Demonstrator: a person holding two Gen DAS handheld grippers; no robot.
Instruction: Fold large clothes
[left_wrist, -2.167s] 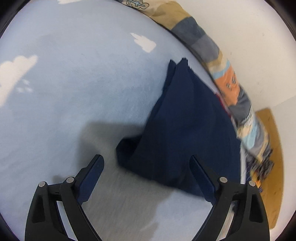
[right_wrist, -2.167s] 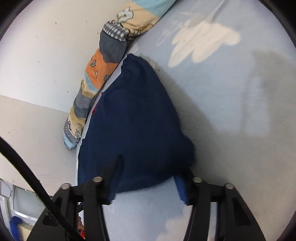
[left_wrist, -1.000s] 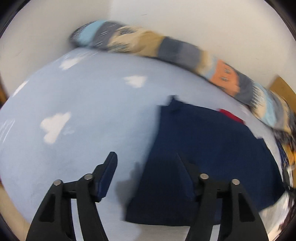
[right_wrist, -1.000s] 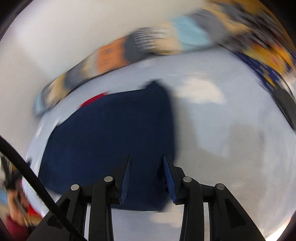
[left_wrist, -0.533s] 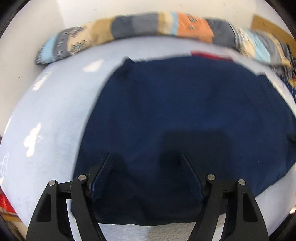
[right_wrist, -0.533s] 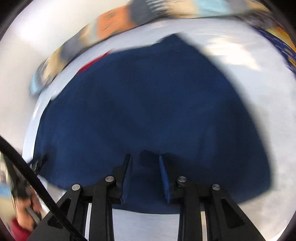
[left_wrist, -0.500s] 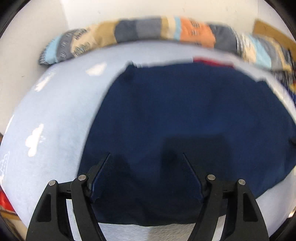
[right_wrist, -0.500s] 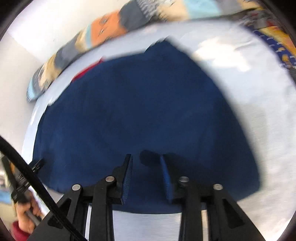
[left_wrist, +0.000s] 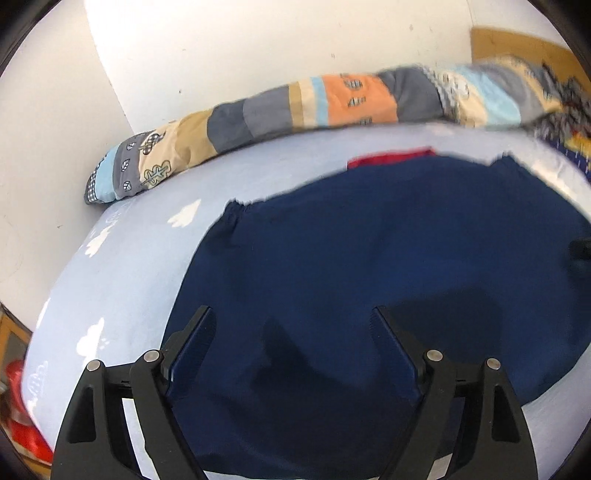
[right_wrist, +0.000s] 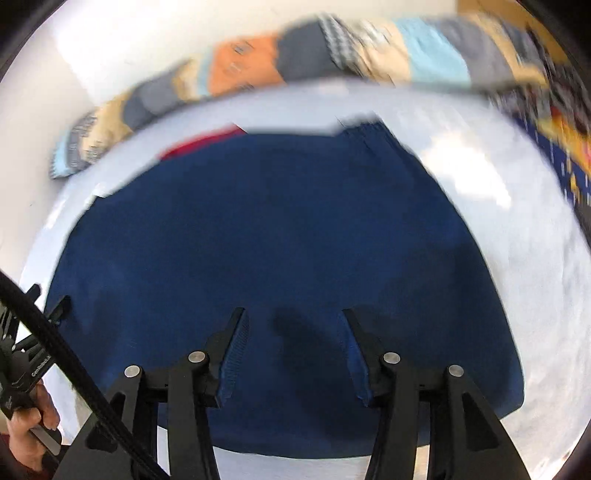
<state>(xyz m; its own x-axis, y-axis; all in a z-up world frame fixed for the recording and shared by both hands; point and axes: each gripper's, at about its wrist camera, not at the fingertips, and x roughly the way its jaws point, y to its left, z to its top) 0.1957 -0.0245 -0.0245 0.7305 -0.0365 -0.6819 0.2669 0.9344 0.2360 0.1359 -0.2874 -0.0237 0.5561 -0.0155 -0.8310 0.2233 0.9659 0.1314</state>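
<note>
While both tools hang over the bed, the notes run so:

Garment: a large navy-blue soft cloth garment (left_wrist: 369, 295) lies spread flat on the bed, its gathered edge toward the wall; a strip of red fabric (left_wrist: 388, 159) peeks out at its far edge.

Left tool: the left gripper (left_wrist: 291, 325) hangs just above the near part of the garment, its jaws opening wide; cloth lies beneath the gap, but the pads press on nothing.

Right tool: the right gripper (right_wrist: 293, 325) is over the garment's near middle, jaws also opening, about half spread, holding nothing.

Handling: it looks light, limp and non-slippery. It should drape and wrinkle, not hold a shape, and it is in no way fragile. A one-point lift would likely let it sag.

Where to grip: judging by the lie, the two near corners or the near hem, one tool to each, pinching both layers.

Surface: a pale blue bedsheet with white cloud prints (left_wrist: 122, 280), soft underneath, so pressing down will dent it.

Room: a long patchwork bolster in orange, grey, tan and sky blue (left_wrist: 295, 107) lies along a plain white wall (left_wrist: 258, 44); a person's hand (right_wrist: 26, 428) shows at the right view's lower left edge.
</note>
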